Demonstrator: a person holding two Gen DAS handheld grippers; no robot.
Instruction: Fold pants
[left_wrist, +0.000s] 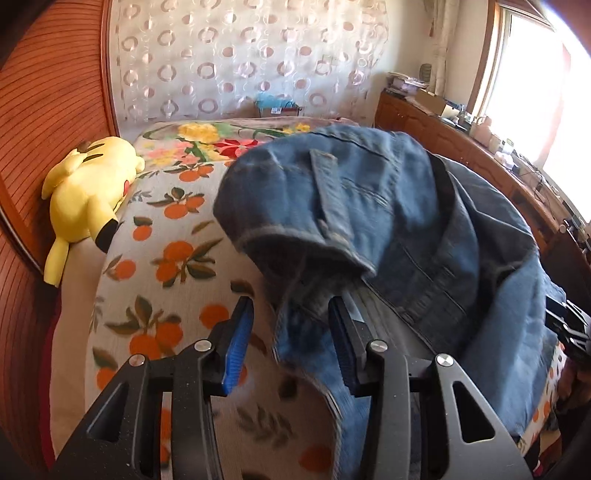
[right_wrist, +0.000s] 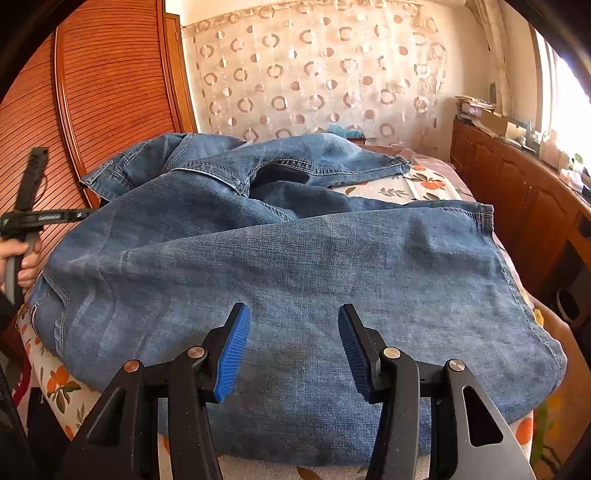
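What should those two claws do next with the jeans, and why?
Probably close the left claw on the denim edge between its open fingers. The jeans lie bunched, unfolded, on the bed, and the right claw hovers open, gripping nothing.

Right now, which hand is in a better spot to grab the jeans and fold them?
Probably the left gripper: the jeans already hang bunched between its open fingers. The right gripper is open too, but only hovers over flat denim, with no edge between its fingers.

The jeans (left_wrist: 388, 229) hide most of the bed (left_wrist: 177, 236) beneath them; their near hem is blurred, and small items on the cabinet (left_wrist: 461, 136) beyond them are unreadable.
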